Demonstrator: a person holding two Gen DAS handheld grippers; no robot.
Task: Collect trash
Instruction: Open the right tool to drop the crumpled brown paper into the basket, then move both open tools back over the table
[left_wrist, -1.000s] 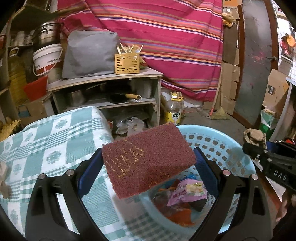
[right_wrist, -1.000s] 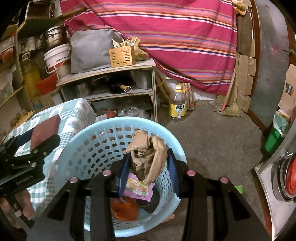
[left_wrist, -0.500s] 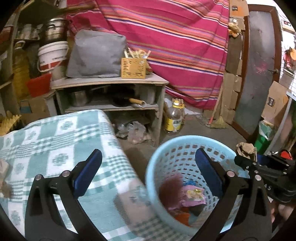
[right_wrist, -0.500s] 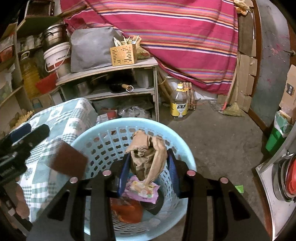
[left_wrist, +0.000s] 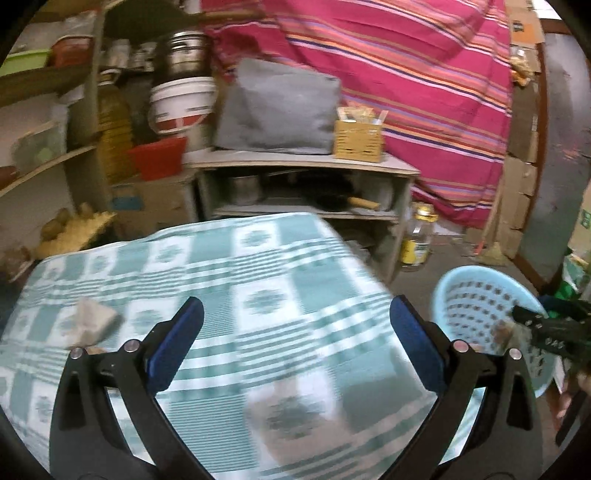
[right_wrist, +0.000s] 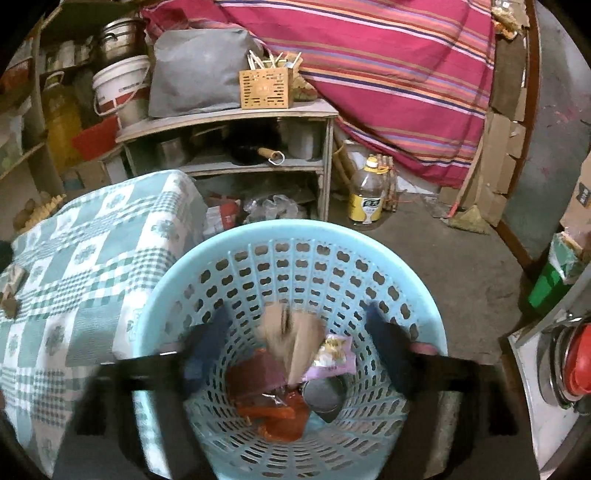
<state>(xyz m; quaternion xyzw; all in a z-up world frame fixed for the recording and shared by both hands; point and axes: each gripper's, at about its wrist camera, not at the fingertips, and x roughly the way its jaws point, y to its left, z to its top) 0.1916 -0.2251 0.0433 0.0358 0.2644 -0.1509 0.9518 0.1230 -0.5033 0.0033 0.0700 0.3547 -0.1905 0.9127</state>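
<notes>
Inside the blue basket (right_wrist: 295, 236), wrappers and brown paper (right_wrist: 291, 336) between the right gripper's (right_wrist: 295, 332) just-parted jaws.

right tongs (right_wrist: 299, 332) motion-blurred, falling brown paper (right_wrist: 288, 332) smeared

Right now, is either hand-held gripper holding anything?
No. The left hand-held gripper is open over the checked tablecloth. The right hand-held gripper has just been opening, and the brown paper wad sits loose between its jaws, over the blue basket.
</notes>
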